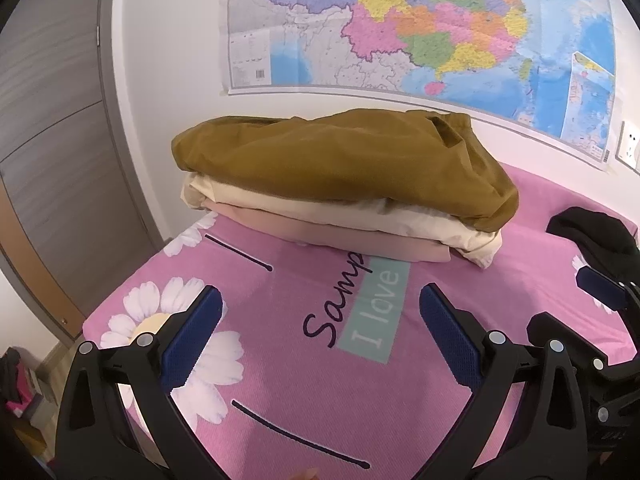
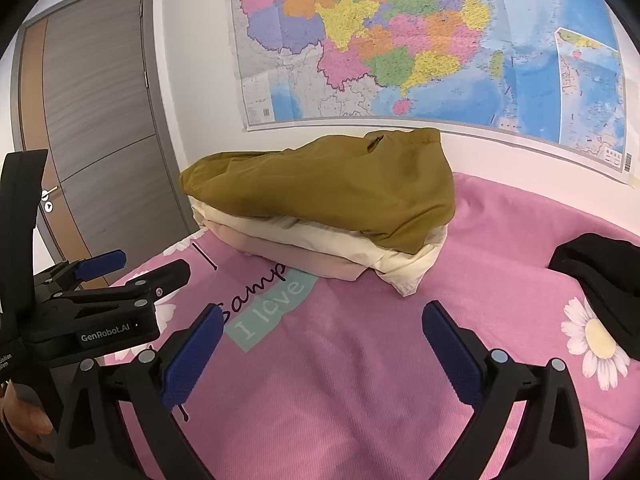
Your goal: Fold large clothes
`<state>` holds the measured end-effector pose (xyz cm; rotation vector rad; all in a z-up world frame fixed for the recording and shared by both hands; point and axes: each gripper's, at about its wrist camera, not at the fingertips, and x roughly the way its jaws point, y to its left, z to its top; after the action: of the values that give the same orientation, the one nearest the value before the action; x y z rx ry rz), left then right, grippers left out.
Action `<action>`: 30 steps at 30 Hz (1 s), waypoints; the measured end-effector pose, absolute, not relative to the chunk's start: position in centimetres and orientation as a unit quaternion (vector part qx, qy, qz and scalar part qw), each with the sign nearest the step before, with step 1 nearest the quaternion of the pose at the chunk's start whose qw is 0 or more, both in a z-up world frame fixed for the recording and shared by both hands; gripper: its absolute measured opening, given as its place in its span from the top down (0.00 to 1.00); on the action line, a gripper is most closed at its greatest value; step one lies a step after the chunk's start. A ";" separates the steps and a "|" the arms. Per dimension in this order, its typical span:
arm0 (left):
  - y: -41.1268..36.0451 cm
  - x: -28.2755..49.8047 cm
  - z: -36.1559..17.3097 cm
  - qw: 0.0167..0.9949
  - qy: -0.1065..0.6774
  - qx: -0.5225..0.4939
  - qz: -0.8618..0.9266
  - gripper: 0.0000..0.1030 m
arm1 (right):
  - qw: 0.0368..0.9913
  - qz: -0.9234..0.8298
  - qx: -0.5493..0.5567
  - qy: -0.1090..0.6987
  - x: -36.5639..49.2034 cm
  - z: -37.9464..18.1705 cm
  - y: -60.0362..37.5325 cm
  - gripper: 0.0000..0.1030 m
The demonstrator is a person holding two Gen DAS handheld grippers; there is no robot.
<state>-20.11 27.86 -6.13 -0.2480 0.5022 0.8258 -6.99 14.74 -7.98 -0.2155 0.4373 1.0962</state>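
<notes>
I am holding my left gripper (image 1: 320, 336) and right gripper (image 2: 322, 354) side by side over the pink daisy-print bedsheet (image 1: 280, 376), both with jaws spread wide and gripping nothing. At twelve o'clock, a mustard-brown folded garment (image 1: 344, 164) is topping a stack of cream and beige folded clothes (image 1: 360, 228); a crumpled black garment (image 2: 600, 276) is lying at two o'clock.

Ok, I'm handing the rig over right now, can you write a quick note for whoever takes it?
Left tool: open, empty, above the pink bedsheet.
Right tool: open, empty, beside the left.
Done: three folded pieces stacked near the wall: mustard garment on top, cream garment under it, pale pink garment at the bottom.
Left: black garment lies unfolded at the right of the bed; it looks like the next piece.
</notes>
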 end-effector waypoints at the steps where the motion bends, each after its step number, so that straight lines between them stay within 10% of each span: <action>1: 27.8 -20.1 -6.1 0.878 0.241 -0.118 0.396 0.05 | 0.825 0.516 -0.101 0.206 -7.0 -8.0 14.7 0.06; 30: 26.9 -20.0 -5.9 0.880 0.240 -0.109 0.395 0.05 | 0.827 0.515 -0.092 0.205 -7.2 -7.7 14.1 0.06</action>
<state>-19.97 26.85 -5.93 -0.2274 0.4994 0.8231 -7.19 14.11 -7.68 -0.1955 0.4357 1.0930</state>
